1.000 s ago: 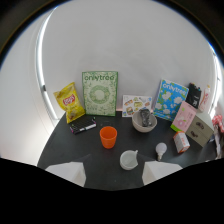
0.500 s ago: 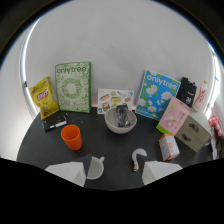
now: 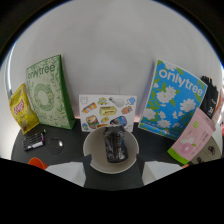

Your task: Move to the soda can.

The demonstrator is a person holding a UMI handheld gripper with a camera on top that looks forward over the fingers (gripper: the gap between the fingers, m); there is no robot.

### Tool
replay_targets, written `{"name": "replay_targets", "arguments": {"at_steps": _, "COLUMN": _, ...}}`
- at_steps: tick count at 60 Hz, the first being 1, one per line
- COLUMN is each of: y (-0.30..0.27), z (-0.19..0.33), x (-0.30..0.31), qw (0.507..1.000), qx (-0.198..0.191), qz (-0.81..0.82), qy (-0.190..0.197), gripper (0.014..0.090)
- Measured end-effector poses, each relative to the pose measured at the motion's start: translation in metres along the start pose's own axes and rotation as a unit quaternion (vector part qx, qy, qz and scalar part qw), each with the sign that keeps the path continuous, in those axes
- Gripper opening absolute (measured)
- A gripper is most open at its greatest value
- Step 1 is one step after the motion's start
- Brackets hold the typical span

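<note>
Tool fingers spread apart, gripping nothing; round white bowl holding a dark crumpled packet sits right between them, blue flowered box beyond.

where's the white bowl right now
In the gripper view, the white bowl sits just ahead of the tool's fingers, in front of the sticker card, holding a dark packet.

**readable print on the table**

"onlytree" in white on the green box, standing at ten o'clock from the bowl. "onlytree" again in white on the blue box, at two o'clock from the bowl. red logo on the yellow chip bag, lettering too small to read.
</note>
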Motion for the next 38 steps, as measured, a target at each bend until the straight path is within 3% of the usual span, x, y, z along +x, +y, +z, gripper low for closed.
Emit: {"name": "replay_targets", "arguments": {"at_steps": 38, "y": -0.004, "z": 0.018, "x": 0.002, "qw": 1.000, "qx": -0.008, "qz": 0.002, "qy": -0.007, "gripper": 0.0857}}
